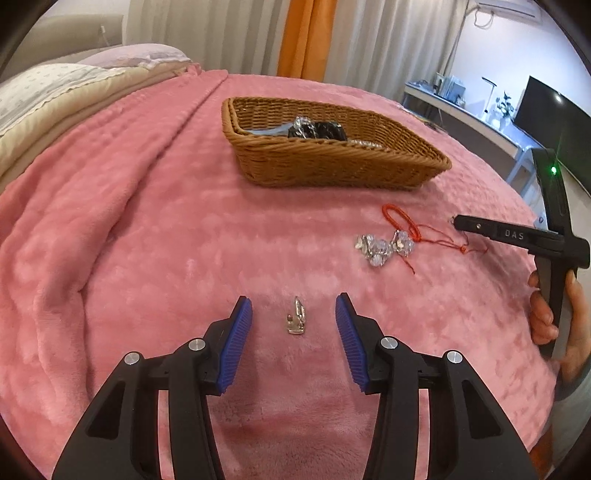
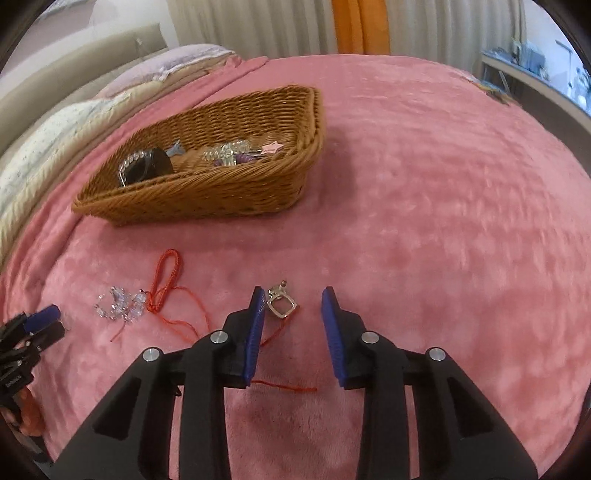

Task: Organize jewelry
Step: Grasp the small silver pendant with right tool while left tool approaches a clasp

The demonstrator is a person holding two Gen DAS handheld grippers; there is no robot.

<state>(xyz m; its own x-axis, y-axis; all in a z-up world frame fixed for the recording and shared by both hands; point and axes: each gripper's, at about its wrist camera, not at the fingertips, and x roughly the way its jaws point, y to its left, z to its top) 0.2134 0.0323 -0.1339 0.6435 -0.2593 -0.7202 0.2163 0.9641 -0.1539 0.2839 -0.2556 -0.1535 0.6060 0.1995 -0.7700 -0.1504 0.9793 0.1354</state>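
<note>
"DAS" on right gripper [image 1: 452, 220] (jaws apart, empty); left gripper [image 1: 293, 314] wide around silver clip [image 1: 296, 320].

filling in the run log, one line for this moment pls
left gripper open over silver clip | right gripper open by silver ring | basket part filled

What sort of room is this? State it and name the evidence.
Most likely a bedroom: the jewelry lies on a bed under a pink fleece blanket, with pillows against a padded headboard, curtains behind, and a desk with a monitor along the wall.
</note>
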